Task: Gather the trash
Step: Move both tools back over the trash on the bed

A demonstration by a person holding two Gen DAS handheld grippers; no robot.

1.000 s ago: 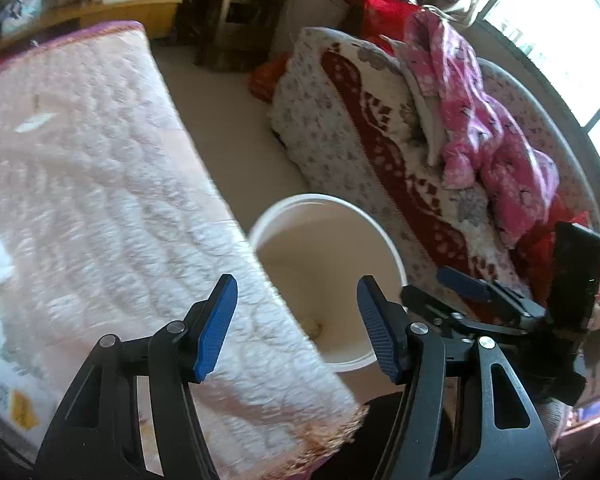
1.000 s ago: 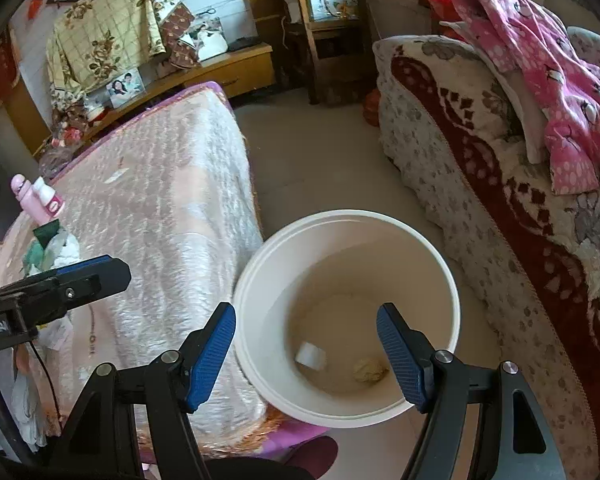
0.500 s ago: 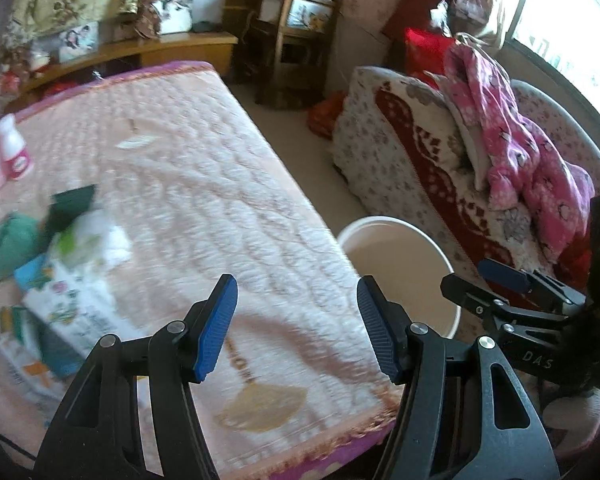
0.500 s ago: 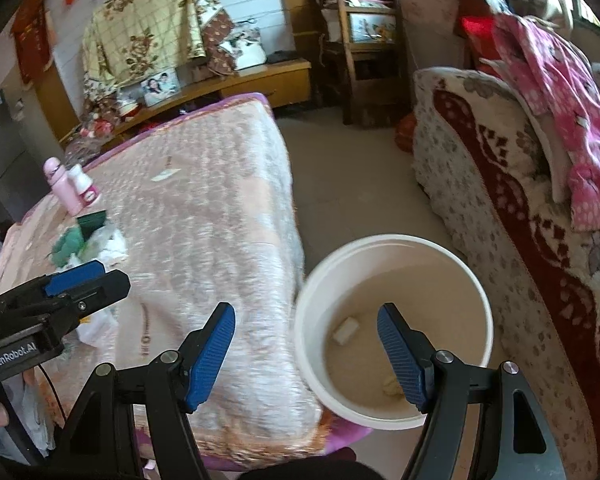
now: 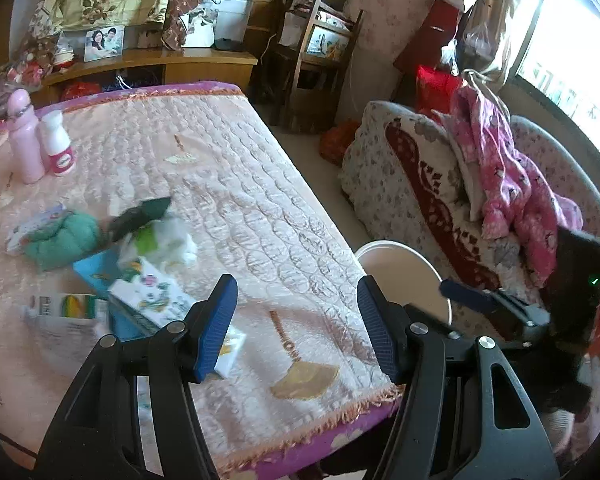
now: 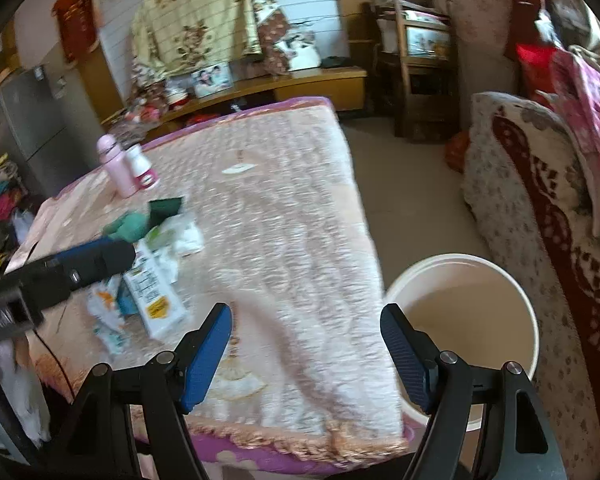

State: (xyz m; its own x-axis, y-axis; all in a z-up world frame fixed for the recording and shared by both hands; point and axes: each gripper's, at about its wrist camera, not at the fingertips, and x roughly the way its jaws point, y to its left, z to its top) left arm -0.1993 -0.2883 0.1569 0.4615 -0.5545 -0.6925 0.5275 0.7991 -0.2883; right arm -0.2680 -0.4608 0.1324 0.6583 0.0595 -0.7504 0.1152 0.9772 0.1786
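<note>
A pile of trash lies on the pink quilted table: a white floral carton [image 5: 152, 296], crumpled white plastic [image 5: 168, 238], a green cloth [image 5: 60, 240] and a dark green wrapper [image 5: 140, 214]. In the right wrist view the carton [image 6: 156, 292] and the plastic [image 6: 182, 236] lie at left. A cream bucket [image 5: 404, 272] stands on the floor at the table's right edge; it also shows in the right wrist view [image 6: 468, 312]. My left gripper [image 5: 296, 324] is open and empty above the table's near part. My right gripper [image 6: 306, 354] is open and empty over the table's near right corner.
A pink bottle [image 5: 24, 148] and a white bottle [image 5: 58, 146] stand at the table's far left. A sofa [image 5: 440, 184] with pink clothes [image 5: 508, 176] runs along the right. A wooden cabinet [image 5: 148, 68] and a chair [image 5: 312, 64] stand behind the table.
Both grippers have swung left and away from the bucket toward the table. The trash pile has come into both views. Both stay open and empty.
</note>
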